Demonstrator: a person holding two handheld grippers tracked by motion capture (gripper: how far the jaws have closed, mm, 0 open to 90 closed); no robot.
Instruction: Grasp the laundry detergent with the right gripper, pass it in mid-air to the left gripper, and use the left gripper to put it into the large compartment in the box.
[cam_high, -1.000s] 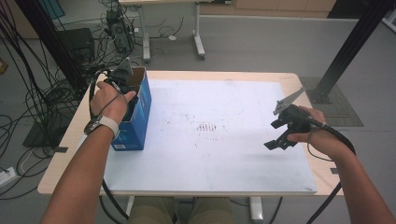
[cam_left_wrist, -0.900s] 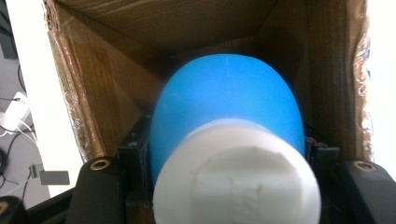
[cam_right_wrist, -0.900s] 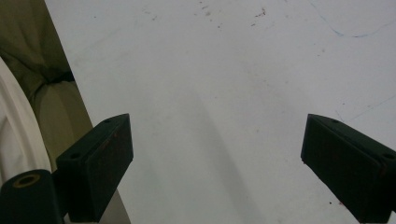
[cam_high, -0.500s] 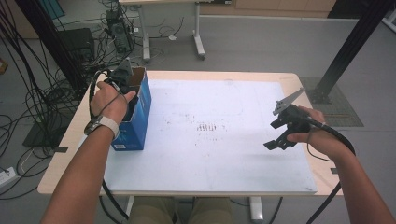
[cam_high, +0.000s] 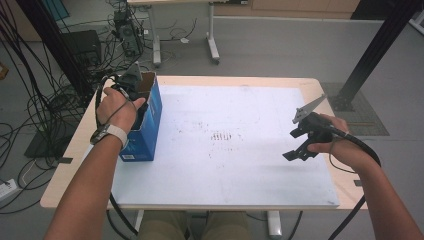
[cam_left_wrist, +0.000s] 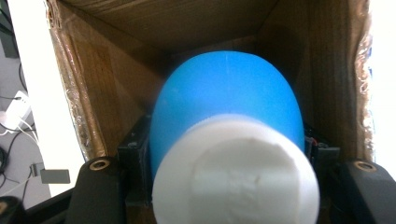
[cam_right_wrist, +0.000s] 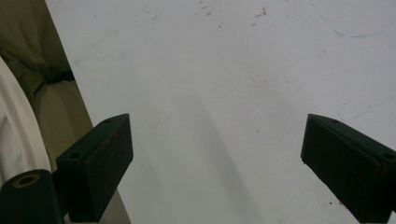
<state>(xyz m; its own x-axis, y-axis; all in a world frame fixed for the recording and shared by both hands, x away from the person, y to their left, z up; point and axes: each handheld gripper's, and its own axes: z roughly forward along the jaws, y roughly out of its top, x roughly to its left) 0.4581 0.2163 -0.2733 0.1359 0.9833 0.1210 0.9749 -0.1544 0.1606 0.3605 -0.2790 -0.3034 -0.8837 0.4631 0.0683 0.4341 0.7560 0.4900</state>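
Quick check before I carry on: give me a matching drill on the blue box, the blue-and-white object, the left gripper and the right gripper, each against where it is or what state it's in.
Things:
1. blue box
2. blue-and-white object
3. left gripper
4. right gripper

States or places:
A. jaws wide apart above the bare white table
B. standing at the table's left edge, top open
C. reaching down into the box
D. held between two black jaws inside brown cardboard walls

Pairs: 1-B, 2-D, 3-C, 4-A
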